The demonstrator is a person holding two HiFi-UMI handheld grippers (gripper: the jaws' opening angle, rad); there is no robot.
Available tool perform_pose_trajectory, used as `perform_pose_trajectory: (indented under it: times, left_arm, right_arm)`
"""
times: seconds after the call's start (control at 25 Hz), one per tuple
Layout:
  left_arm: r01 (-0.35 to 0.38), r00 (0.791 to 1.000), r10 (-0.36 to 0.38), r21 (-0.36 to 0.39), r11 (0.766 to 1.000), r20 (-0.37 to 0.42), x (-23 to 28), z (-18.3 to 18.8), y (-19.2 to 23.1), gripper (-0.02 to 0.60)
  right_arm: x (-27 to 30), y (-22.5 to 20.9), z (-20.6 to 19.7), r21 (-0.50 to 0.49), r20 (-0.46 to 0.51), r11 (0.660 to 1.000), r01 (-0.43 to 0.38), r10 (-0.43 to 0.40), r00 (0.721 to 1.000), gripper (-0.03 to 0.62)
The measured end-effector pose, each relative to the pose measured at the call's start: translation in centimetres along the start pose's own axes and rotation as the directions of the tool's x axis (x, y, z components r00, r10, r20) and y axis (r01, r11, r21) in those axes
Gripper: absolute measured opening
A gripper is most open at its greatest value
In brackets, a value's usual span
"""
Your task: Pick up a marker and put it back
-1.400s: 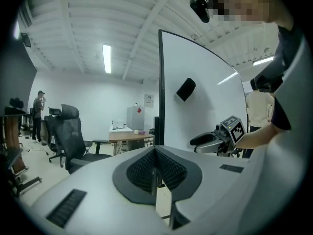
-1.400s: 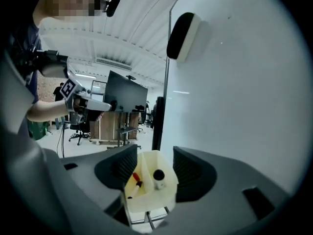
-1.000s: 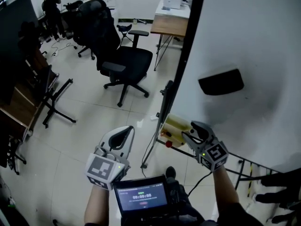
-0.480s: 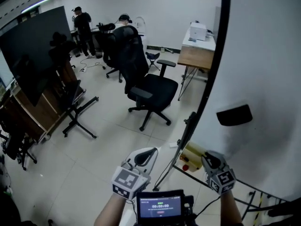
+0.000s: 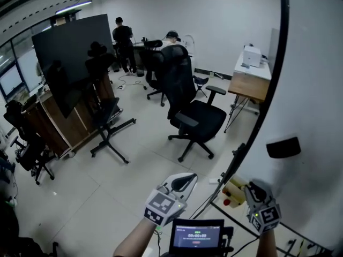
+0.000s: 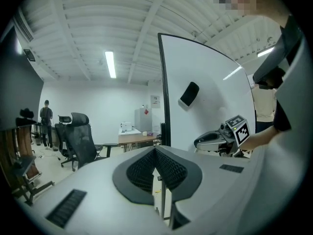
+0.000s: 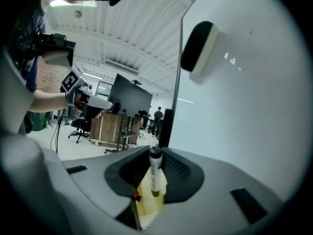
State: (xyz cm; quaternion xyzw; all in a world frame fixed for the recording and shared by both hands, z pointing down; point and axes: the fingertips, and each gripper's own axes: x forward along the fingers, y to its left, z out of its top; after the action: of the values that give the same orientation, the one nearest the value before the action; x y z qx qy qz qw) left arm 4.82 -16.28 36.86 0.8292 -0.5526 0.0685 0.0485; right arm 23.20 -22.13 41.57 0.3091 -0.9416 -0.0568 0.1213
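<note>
Black panel (image 5: 75,52) and a black office chair (image 5: 195,116) are being framed at the left of the tiled room, while the left gripper (image 5: 188,178) is being held low in the foreground, its jaws pressed together and empty. To its right, a marker (image 7: 155,173) is being clamped upright, dark cap uppermost, by the right gripper (image 5: 253,186), whose jaws have just been closing on it. It is being held just above the yellow holder (image 5: 234,190) at the foot of the whiteboard (image 5: 311,100), on which a black eraser (image 5: 283,147) is being carried.
</note>
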Motion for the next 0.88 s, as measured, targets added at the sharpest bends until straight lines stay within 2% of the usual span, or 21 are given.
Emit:
perform_pose_trajectory:
  times: [0.16,0.4,0.6,0.88]
  left_arm:
    - [-0.022,1.0,0.022,0.02,1.0,0.021,-0.9,1.3,0.5,0.0]
    - [-0.06,0.996,0.056,0.057,0.997,0.072,-2.5,4.1,1.7,0.0]
    - [-0.072,0.993,0.064,0.073,0.995,0.102,-3.5,6.4,1.8,0.0]
    - [-0.086,0.989,0.072,0.1,0.991,0.132,-4.4,8.8,1.8,0.0]
  right_arm:
    - [0.1,1.5,4.1,-0.05,0.065,0.998,-0.047,0.05,0.997,0.092]
    - [1.9,3.5,10.5,-0.119,0.174,0.987,-0.107,0.127,0.977,0.092]
    - [2.4,5.6,14.7,-0.132,0.199,0.979,-0.155,0.179,0.964,0.092]
    - [2.3,7.8,18.0,-0.155,0.2,0.968,-0.197,0.226,0.953,0.092]
